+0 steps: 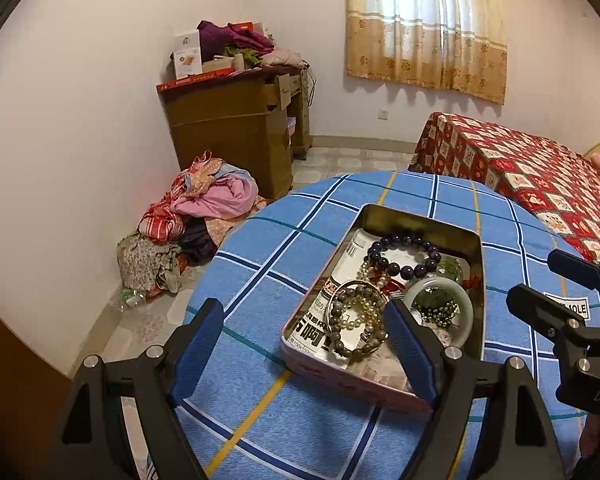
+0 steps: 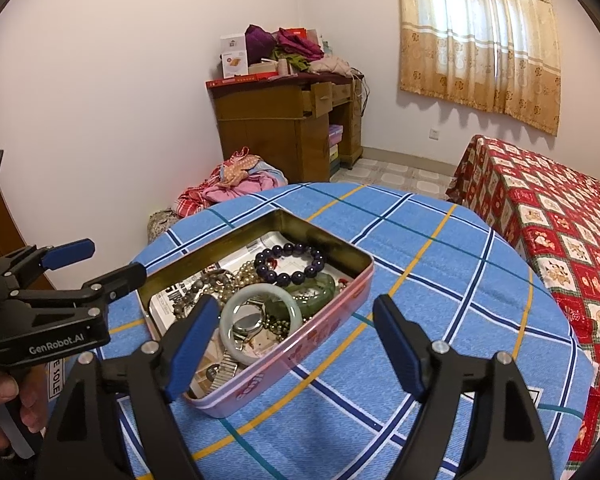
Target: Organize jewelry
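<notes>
A person's left gripper [image 1: 306, 346], jaws wide apart and empty, hovers over the near left corner of a pink rectangular metal tin with a gold inner wall [image 1: 477, 280], which sits open on a round table under a blue plaid cloth [image 1: 260, 248]. One blue pad stands left of the tin, the other over its near end above a grey stone bead bracelet [image 1: 354, 322]. From that corner the tin's long axis runs away and slightly right. Inside, on printed paper, lie a pearl strand [image 1: 364, 312], a dark purple bead bracelet [image 1: 406, 254] at the far end, and a pale green jade bangle [image 1: 440, 308] to the right. The right gripper [image 2: 296, 344], also spread and holding nothing, straddles the tin's near right corner, one pad just beside the bangle. Judging by reach, it seems better placed for the bangle; the left for the grey beads.
</notes>
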